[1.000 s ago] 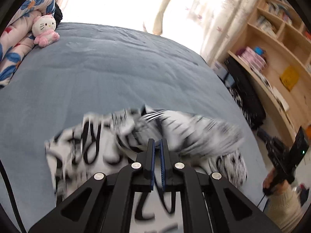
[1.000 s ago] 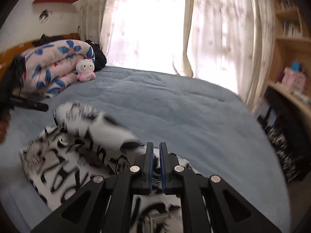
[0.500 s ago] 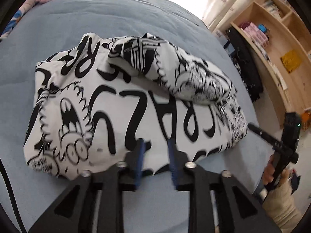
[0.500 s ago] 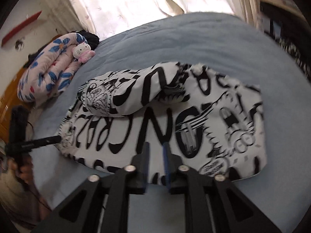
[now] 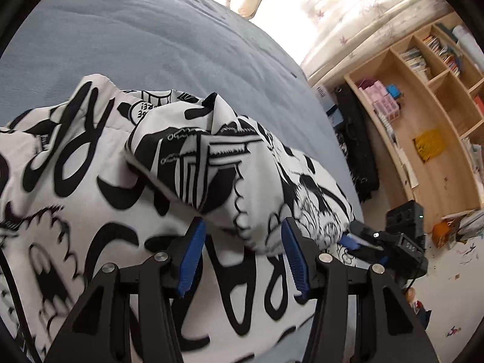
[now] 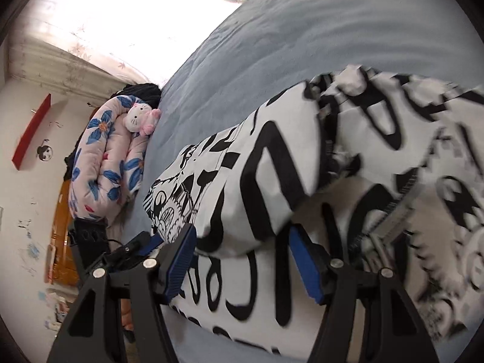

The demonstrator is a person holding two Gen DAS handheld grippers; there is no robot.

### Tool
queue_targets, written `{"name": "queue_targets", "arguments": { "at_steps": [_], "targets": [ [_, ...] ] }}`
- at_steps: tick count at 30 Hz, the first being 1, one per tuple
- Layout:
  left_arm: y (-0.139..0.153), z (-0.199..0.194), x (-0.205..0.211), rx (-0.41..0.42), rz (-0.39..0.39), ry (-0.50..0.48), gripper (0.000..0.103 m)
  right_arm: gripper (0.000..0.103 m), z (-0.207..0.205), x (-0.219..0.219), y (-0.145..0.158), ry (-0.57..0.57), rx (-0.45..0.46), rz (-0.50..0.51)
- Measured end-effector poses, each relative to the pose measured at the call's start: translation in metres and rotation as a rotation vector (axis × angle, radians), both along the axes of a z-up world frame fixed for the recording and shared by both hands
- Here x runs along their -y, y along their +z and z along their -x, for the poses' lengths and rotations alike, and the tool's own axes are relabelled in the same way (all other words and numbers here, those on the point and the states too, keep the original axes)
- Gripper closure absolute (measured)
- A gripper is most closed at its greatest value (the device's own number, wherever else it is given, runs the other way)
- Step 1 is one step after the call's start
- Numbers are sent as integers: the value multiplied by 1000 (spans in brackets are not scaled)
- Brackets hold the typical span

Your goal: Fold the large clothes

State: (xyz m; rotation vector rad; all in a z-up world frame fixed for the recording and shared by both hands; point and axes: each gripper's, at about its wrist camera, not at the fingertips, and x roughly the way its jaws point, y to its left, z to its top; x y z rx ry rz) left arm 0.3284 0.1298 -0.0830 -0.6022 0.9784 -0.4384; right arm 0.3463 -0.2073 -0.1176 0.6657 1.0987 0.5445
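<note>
My left gripper: black angular frame, blue ribbed pads, silver screws beside pads. My right gripper: same black frame, blue pads, silver screws.

A grey-blue bedspread is being lit by a bright, sheer curtain hanging beyond its far edge. Beside the bedspread, a wooden bookshelf is being filled with books and pink boxes. At the bedspread's head end, a white plush cat is being propped against a rolled floral quilt.
</note>
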Motion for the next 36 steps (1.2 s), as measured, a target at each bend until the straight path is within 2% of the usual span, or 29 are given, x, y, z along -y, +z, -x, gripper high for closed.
{"name": "queue_targets", "arguments": {
  "at_steps": [4,6,7,8,9,11,15,17,21,24,27,29,32,33,34,35,36],
  "targets": [
    [-9,-8,-3,38,98,21,52,39,-7,-21,-8,35,22,-49],
    [-9,-13,-3,52,138,32,54,41,-9,-30,-3,45,58,-30],
    [-4,-16,0,67,147,31,68,56,-9,-34,2,54,80,-18],
    [1,-19,2,76,134,36,79,67,-11,-38,6,65,90,-15],
    [7,-22,5,74,114,46,97,89,-13,-40,10,69,83,-13],
    [17,-30,7,28,75,90,99,92,-19,-38,21,44,69,-44],
    [37,-27,4,-67,147,174,101,92,-19,-18,48,-21,46,-171],
    [46,-16,7,-93,120,178,101,94,-13,-5,55,-51,3,-256],
    [53,19,15,-139,111,145,103,96,16,11,53,-62,-68,-297],
    [53,50,22,-145,80,87,103,101,49,17,36,-43,-124,-273],
    [34,76,30,-186,15,27,103,103,78,11,8,7,-177,-187],
    [17,88,31,-217,6,12,103,103,89,11,-2,13,-169,-121],
    [7,88,33,-209,60,-21,102,99,91,15,-5,10,-168,-144],
    [7,87,33,-196,69,-23,95,99,90,18,-3,-3,-161,-141],
    [8,84,32,-180,72,-17,83,95,86,19,-1,-10,-154,-143],
    [10,79,30,-161,67,-3,75,89,83,23,-2,-17,-151,-157],
    [12,76,25,-143,64,16,53,65,78,24,-1,-36,-148,-161]
  ]
}}
